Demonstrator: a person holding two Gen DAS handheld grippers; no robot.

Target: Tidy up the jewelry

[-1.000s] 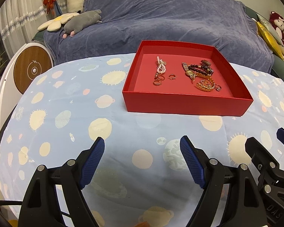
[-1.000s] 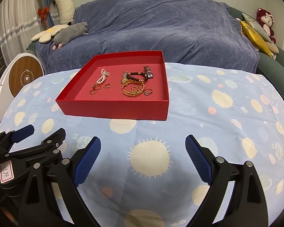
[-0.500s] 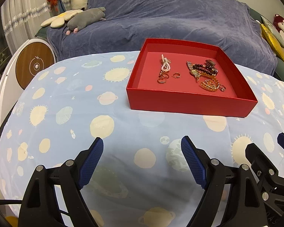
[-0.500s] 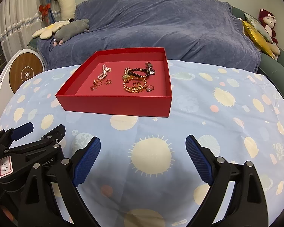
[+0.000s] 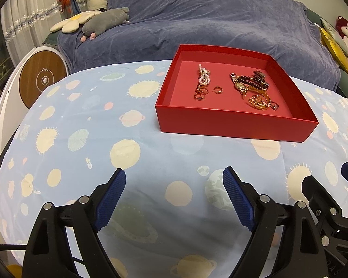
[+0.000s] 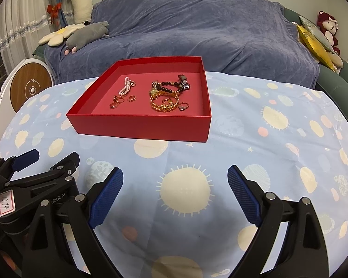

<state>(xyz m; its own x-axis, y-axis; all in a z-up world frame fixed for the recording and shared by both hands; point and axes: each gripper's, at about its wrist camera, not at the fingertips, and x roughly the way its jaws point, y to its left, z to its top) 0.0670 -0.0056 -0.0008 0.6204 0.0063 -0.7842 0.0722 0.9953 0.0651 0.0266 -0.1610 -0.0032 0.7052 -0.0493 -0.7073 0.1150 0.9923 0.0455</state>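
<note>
A shallow red box point(image 5: 234, 124) point(image 6: 141, 126) sits on a table with a light blue planet-print cloth. Inside lie a pink pearl bracelet point(image 5: 203, 77) point(image 6: 125, 87), small gold rings point(image 5: 200, 92) point(image 6: 116, 101), a dark bead bracelet point(image 5: 251, 82) point(image 6: 169, 85), a gold watch point(image 5: 240, 87) and a gold chain bracelet point(image 5: 259, 100) point(image 6: 164, 105). My left gripper point(image 5: 174, 177) is open and empty, well short of the box. My right gripper point(image 6: 175, 173) is open and empty, also short of the box. Each gripper shows at the other view's edge.
A sofa under a blue-grey cover point(image 5: 208, 18) point(image 6: 185, 27) stands behind the table, with plush toys point(image 5: 104, 20) point(image 6: 85, 34) at its left and cushions point(image 6: 315, 39) at its right. A round white and wood device point(image 5: 41, 81) stands at the left.
Both grippers have shifted a little, so the box sits slightly further right and lower in the left view and slightly higher in the right view. Both stay open.
</note>
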